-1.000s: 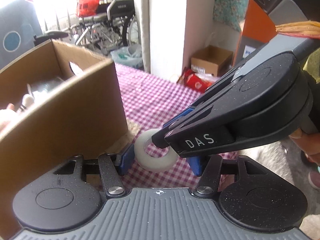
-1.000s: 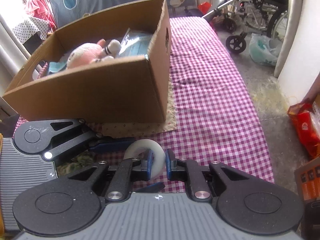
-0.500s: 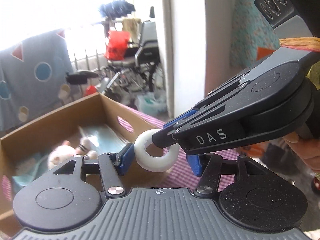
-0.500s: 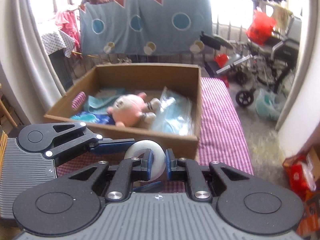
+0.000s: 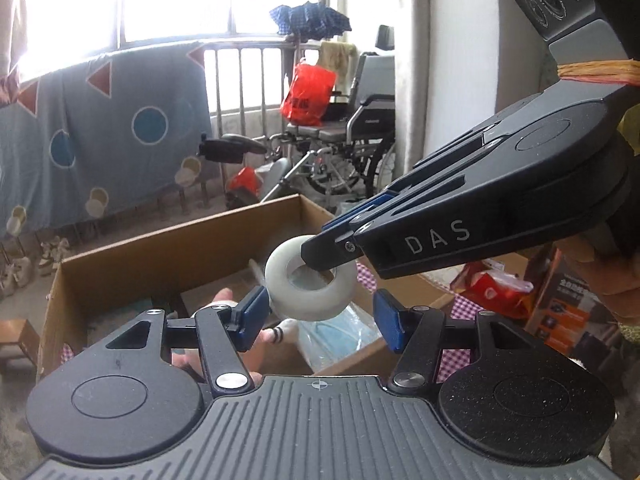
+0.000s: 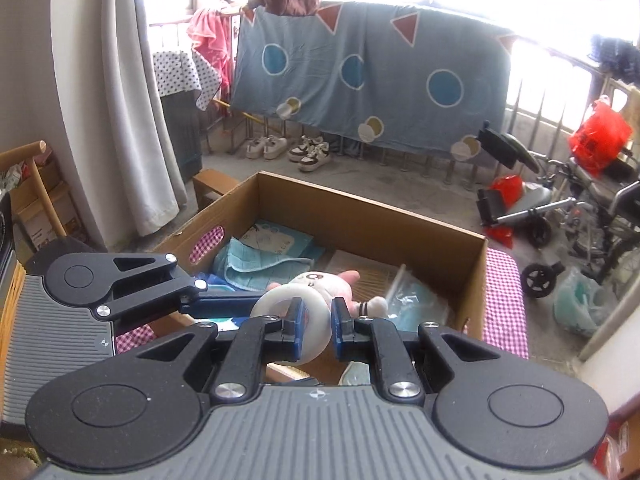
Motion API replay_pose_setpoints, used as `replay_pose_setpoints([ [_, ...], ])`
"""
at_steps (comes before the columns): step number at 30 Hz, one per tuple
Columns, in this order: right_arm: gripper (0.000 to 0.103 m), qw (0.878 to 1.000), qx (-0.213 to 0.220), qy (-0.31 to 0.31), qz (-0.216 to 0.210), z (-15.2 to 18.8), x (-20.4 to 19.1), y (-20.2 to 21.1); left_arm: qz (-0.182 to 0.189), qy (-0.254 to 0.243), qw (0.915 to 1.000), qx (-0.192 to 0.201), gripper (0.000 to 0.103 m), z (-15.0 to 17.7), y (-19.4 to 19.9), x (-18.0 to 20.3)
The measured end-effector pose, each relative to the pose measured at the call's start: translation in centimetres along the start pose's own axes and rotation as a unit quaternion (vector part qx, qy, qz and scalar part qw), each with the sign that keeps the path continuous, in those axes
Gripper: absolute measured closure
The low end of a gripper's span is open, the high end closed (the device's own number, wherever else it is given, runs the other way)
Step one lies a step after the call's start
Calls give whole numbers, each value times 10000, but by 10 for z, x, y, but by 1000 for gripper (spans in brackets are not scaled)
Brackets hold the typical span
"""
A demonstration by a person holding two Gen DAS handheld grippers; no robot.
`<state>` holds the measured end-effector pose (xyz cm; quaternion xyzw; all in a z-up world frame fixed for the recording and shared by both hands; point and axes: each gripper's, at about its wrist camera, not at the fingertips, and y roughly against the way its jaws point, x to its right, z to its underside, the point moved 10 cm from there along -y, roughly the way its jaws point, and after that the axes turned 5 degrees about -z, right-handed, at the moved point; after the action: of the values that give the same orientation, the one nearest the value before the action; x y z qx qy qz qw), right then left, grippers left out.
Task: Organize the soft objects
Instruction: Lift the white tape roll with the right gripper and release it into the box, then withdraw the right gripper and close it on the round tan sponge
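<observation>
The right gripper (image 6: 314, 330) pinches the white ring (image 5: 311, 288) by its wall, above the box (image 6: 476, 280). The left gripper (image 5: 320, 320) stands spread around the ring; one pad touches it.

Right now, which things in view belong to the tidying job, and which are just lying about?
Part of the job:
- white ring, pinched by the right gripper
- left gripper, fingers either side of the ring
- cardboard box
- pink plush toy, in the box
- teal cloth, in the box

Lying about:
- wheelchair
- red bag
- sneakers
- blue sheet
</observation>
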<state>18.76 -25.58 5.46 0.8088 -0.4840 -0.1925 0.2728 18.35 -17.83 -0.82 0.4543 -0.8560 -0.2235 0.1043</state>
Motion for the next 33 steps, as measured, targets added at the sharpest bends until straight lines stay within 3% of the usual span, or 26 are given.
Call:
replay_pose_setpoints([
  [4,88,9993,-327,-95,-184,-2,17,-34,34,211,9994,-265,39,12,-18,-14],
  [10,88,9932,-1022,-332,-440,22,40,-82,-45,394,9973,-624,32,32,-24,-38],
  [17,88,9722,-2145,-631,-690,64,53,-136,-24,669,9951,-728,28,37,-9,-59],
  [21,88,9608,-2560,-756,-744,78,57,-155,-36,723,9953,-642,28,36,1,-63],
  [27,87,9580,-2744,-508,-664,80,48,-174,-55,811,9946,-644,27,40,4,-70],
  [33,86,9625,-2672,-166,-432,77,42,-170,-123,877,9948,-498,17,38,18,-77],
])
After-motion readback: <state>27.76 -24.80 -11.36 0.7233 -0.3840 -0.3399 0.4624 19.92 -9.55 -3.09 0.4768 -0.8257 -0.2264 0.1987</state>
